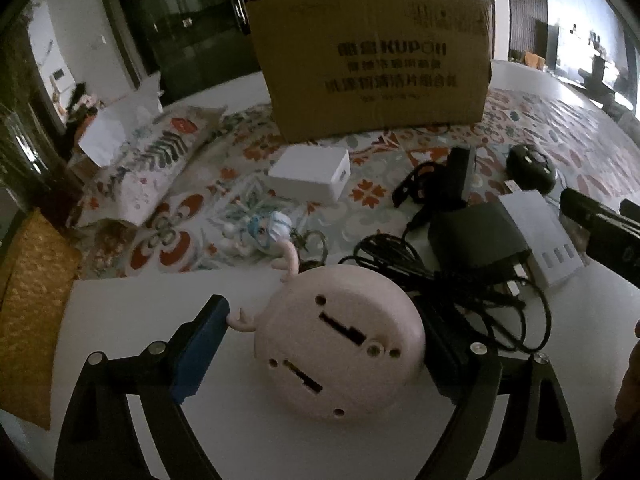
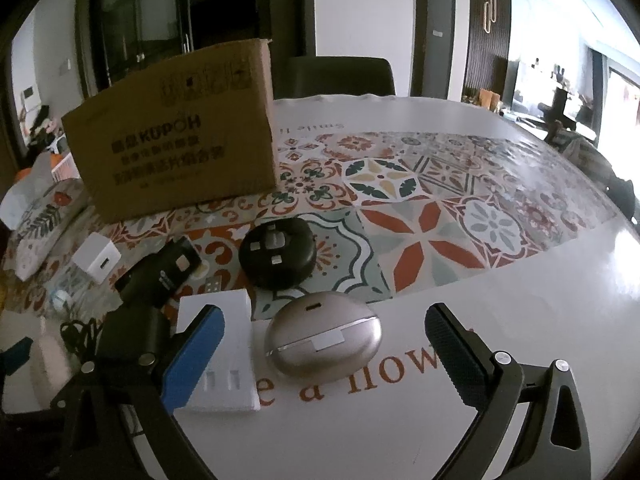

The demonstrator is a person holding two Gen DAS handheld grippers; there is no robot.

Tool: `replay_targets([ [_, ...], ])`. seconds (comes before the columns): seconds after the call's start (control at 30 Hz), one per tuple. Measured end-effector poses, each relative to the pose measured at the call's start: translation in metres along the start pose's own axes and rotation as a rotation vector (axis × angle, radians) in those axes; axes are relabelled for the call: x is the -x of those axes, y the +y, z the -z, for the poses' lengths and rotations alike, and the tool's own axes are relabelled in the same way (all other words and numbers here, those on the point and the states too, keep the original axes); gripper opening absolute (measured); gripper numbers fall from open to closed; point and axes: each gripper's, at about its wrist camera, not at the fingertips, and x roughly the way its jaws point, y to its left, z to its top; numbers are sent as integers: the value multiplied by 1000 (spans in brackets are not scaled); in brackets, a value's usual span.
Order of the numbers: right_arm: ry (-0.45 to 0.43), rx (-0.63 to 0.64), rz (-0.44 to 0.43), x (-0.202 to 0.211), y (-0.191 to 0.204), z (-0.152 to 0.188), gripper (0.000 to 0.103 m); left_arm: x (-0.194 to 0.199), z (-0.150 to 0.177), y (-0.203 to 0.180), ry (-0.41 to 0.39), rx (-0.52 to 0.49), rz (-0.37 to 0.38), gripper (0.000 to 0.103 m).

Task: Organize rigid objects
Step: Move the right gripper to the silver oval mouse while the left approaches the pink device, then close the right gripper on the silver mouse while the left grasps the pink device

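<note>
A pale pink round toy with small antlers (image 1: 340, 340) lies with its flat, slotted underside up on the white table edge. My left gripper (image 1: 324, 312) is open around it; the blue left pad (image 1: 200, 348) stands clear of the body, close to one antler, and the right pad is hard against the toy's side. In the right wrist view a silver oval case (image 2: 324, 340) lies on the table between the fingers of my right gripper (image 2: 324, 312), which is open with a gap on both sides.
A brown cardboard box (image 1: 372, 64) stands at the back on the patterned cloth. Around lie a white cube charger (image 1: 310, 178), a black adapter with tangled cable (image 1: 476, 236), a white multi-port charger (image 2: 222, 352), a black round device (image 2: 278, 256) and a small blue-haired figurine (image 1: 264, 232).
</note>
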Motion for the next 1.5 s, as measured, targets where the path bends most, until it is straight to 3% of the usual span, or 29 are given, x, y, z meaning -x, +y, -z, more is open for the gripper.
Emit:
replay_targets([
  [0.17,18,-50,13,-5,-12,0,97,11,-5,-6,-62,-10,-35,90],
  [0.27,51,-52,5,-11,-14,1,88,11,-6,-6,-63,-11,-34,89],
  [0.43,71,-46,-15,-15,-12,3,82,8,-6,-6,-52,3,-16,85],
  [0.5,85,-38,-17,-16,-11,3,77,10,-5,-7,-64,4,-13,83],
  [0.57,112,-34,-34,-21,-11,5,65,11,-4,-7,-72,3,-15,82],
  [0.97,115,-3,-42,-16,-5,8,64,15,6,-1,-65,-9,-56,86],
  [1.17,114,22,-49,-14,3,9,64,-1,14,3,21,7,-62,93],
  [1.23,111,27,-43,-14,4,10,64,0,16,5,13,17,-54,92],
  [1.37,110,24,-48,-14,4,10,64,2,18,4,-5,32,-1,71],
  [1.5,110,27,-48,-14,3,10,64,3,19,4,-8,35,5,71],
])
